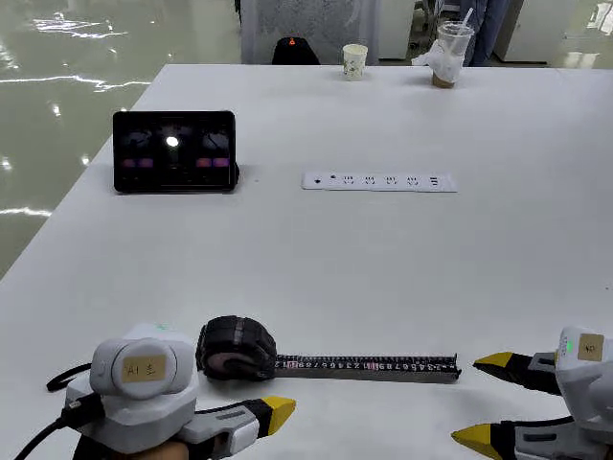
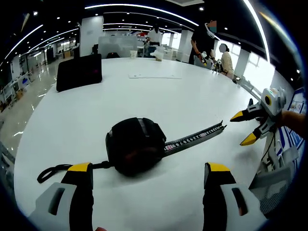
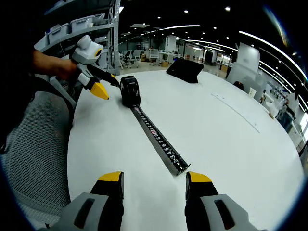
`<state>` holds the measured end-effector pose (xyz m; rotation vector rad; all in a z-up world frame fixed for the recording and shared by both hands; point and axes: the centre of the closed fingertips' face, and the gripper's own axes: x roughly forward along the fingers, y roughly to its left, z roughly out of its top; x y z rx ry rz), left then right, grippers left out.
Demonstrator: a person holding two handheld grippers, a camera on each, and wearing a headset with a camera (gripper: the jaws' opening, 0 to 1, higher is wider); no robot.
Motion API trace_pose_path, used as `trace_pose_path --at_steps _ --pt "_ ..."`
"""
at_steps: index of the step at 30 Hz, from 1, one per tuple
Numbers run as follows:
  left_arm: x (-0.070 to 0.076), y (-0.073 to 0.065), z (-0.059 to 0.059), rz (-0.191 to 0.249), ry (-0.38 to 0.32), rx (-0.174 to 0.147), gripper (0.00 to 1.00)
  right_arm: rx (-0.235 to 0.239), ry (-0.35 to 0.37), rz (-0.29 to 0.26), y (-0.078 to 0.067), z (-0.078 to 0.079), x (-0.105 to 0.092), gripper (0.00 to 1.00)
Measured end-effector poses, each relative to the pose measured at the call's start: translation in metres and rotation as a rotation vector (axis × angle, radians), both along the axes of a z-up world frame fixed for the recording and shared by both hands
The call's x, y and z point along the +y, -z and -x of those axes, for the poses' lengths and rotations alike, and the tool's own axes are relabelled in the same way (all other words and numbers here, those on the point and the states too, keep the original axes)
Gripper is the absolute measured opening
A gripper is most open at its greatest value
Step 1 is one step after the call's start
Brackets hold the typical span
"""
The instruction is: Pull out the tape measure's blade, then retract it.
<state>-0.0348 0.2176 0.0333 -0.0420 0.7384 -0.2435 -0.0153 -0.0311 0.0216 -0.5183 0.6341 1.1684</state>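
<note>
blade out on the table, both grippers wide

the tape measure (image 1: 237, 348) lies low and left of centre in the head view on the white table (image 1: 383, 268), its blade (image 1: 369, 365) drawn out to the right (numbers facing up). the left gripper (image 2: 149, 168) stands wide at the bottom of its own view, the case just ahead of its tips, holding nothing. the right gripper (image 1: 484, 400), lower right, is wide too, with the blade's end just beside its upper tip. higher up lie a tablet (image 1: 174, 151) and a power strip (image 1: 379, 181).

**Open-plan office workspace**

A wide white tabletop (image 1: 383, 278) carries a power strip (image 1: 379, 181), a tablet (image 1: 174, 150) and a paper cup (image 1: 354, 60). Around it: glossy floor (image 1: 67, 57), ceiling light strips (image 2: 130, 6), a mesh chair (image 3: 33, 144), shelves of bins (image 3: 77, 25).
</note>
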Motion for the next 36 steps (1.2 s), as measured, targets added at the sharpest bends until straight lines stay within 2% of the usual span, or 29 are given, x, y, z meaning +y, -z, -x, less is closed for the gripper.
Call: trace_pose_path --at_steps 3,12,22,29,33,36 --pt "0.002 0.0 -0.004 -0.004 -0.013 -0.007 0.92 -0.001 -0.007 0.003 0.001 -0.005 -0.001 0.47" --pt "0.002 0.0 -0.014 0.025 -0.054 -0.019 0.84 -0.012 -0.039 0.033 0.007 -0.017 -0.001 0.41" --pt "0.005 0.002 -0.02 0.032 -0.086 -0.006 0.76 -0.016 -0.09 0.065 0.014 -0.026 0.003 0.37" --pt "0.006 0.001 -0.027 0.05 -0.113 -0.007 0.7 -0.018 -0.129 0.085 0.017 -0.034 0.006 0.32" --pt "0.006 0.001 -0.032 0.076 -0.135 -0.004 0.66 -0.019 -0.161 0.104 0.021 -0.036 0.007 0.3" --pt "0.007 0.001 -0.036 0.075 -0.145 -0.005 0.64 -0.019 -0.174 0.112 0.022 -0.038 0.007 0.28"
